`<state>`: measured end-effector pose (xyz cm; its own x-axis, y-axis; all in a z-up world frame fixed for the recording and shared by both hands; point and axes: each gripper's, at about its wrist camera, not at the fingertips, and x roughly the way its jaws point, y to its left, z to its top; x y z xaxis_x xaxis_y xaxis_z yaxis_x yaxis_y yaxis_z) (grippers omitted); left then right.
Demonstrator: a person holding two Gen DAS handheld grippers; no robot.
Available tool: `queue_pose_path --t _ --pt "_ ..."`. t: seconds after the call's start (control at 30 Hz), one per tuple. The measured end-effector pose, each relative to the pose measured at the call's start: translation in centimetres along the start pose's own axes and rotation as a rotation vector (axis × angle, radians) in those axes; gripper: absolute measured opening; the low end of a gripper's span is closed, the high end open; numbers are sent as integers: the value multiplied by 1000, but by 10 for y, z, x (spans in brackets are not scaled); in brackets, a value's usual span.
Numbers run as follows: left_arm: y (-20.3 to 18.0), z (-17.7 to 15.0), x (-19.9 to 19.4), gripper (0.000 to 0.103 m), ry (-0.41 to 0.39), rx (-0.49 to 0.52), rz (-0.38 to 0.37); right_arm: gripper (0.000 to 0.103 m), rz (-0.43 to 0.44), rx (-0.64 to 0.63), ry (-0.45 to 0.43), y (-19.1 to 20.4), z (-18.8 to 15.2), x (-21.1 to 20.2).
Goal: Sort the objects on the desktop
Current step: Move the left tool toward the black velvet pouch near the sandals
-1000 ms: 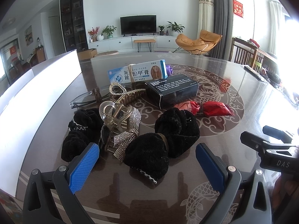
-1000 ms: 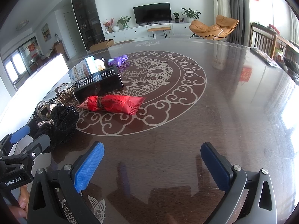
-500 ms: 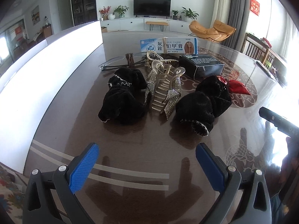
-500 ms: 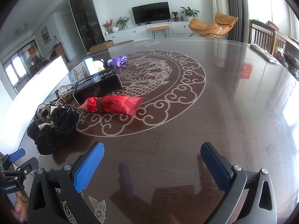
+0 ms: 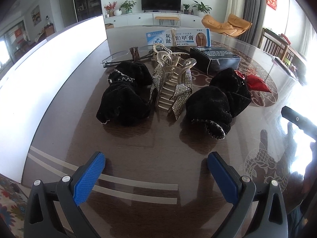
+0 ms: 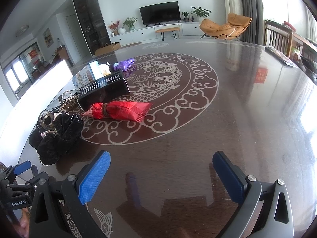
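Dark glossy table holds an unsorted cluster ahead of the left gripper, both it and the right gripper agape and empty, so looks pre-pick: next, advance onto the rhinestone hair claw between two black scrunchies

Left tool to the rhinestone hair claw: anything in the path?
Nothing visible. The left tool is open, with bare dark glossy table between it and the clear rhinestone hair claw. Two black velvet scrunchies flank the claw closely on either side, so a wide approach may brush them.
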<state>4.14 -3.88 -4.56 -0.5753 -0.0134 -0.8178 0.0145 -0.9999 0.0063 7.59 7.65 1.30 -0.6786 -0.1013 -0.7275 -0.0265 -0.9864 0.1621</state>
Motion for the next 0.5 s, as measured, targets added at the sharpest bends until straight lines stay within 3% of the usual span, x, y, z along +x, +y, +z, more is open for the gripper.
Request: queue_pose_path --t 0.5 --pt "1 13 7 103 46 12 -12 103 -1 -1 0 0 0 0"
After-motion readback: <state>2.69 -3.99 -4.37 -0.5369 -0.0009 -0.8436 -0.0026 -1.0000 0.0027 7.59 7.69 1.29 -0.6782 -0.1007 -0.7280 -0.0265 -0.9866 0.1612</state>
